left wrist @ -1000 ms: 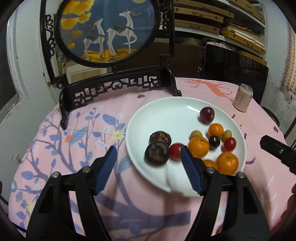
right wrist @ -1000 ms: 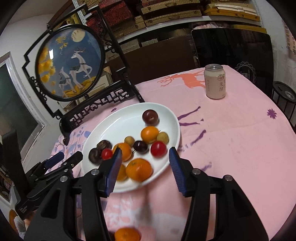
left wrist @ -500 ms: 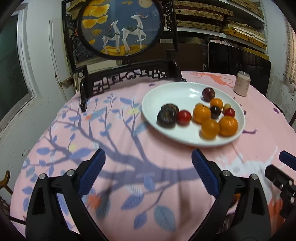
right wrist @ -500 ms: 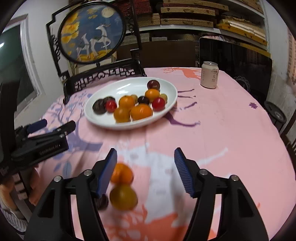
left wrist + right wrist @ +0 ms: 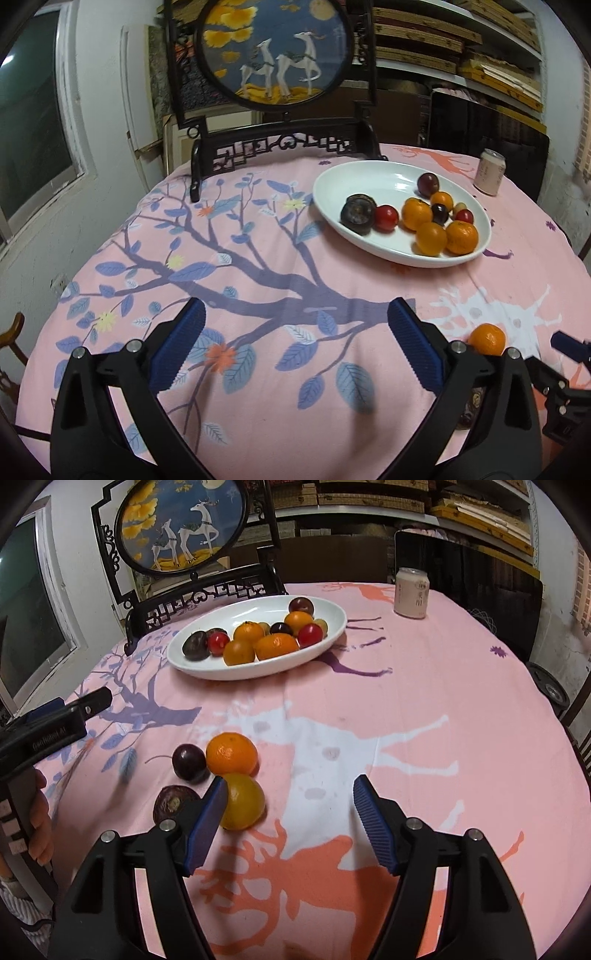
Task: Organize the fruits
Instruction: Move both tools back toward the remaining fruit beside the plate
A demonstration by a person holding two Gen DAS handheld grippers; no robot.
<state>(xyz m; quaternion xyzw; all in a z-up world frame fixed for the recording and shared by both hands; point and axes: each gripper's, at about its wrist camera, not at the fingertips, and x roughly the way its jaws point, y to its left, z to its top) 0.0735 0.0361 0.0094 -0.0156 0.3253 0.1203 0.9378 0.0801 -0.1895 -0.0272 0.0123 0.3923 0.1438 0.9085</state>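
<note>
Four loose fruits cluster near the worktop's near edge: an orange (image 5: 231,753), a yellow one (image 5: 242,801) touching it, a plum (image 5: 189,763) and a dark fruit (image 5: 171,802). The plate (image 5: 325,642) of fruit sits toward the far edge before a deer screen (image 5: 183,524), a can (image 5: 411,592) at far right. Both grippers, left (image 5: 293,347) and right (image 5: 290,814), hover released over pink cloth (image 5: 424,701)

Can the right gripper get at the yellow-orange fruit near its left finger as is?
Probably yes. The right gripper is open and empty, and the yellow-orange fruit sits just left of its gap, partly behind one finger. The mandarin and dark plum crowd the far side; a small leftward shift looks needed.
</note>
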